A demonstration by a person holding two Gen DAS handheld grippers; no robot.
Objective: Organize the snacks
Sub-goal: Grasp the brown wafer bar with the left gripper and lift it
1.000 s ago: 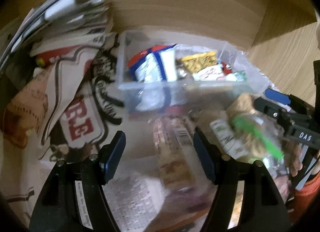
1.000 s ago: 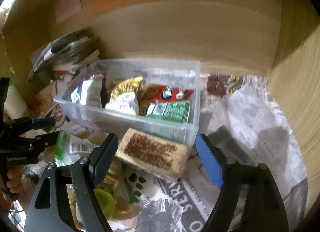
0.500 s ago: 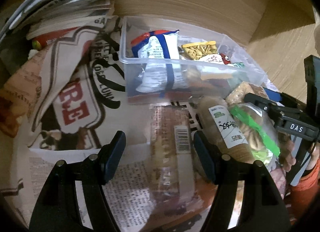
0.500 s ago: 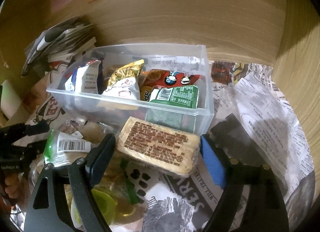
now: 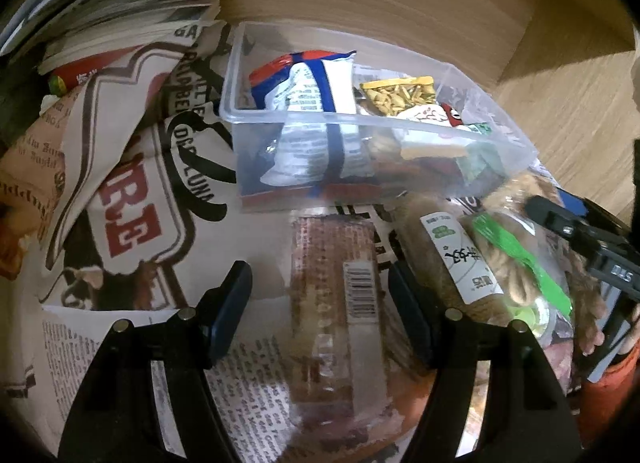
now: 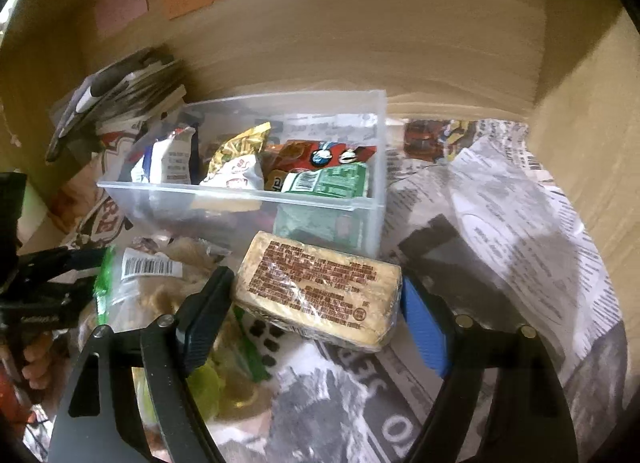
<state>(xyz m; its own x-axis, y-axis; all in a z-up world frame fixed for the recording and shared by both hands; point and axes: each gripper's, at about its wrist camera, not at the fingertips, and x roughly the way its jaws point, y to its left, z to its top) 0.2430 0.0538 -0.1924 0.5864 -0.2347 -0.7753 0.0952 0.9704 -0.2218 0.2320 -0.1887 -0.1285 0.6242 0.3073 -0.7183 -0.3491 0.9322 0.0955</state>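
Over the last second both views have settled from blur into focus and drawn nearer the clear bin (image 6: pixel 256 199) — the approach looks finished, a pick next. The right tongs (image 6: pixel 316 305) straddle the wrapped tan block (image 6: pixel 320 291) at centre frame, fingers touching or nearly touching its ends; whether they grip I cannot tell. The left tongs (image 5: pixel 320 303) gape wide around the barcoded brown packet (image 5: pixel 336 303) at lower centre on the newspaper-covered counter (image 5: pixel 132 223) — not touching it.
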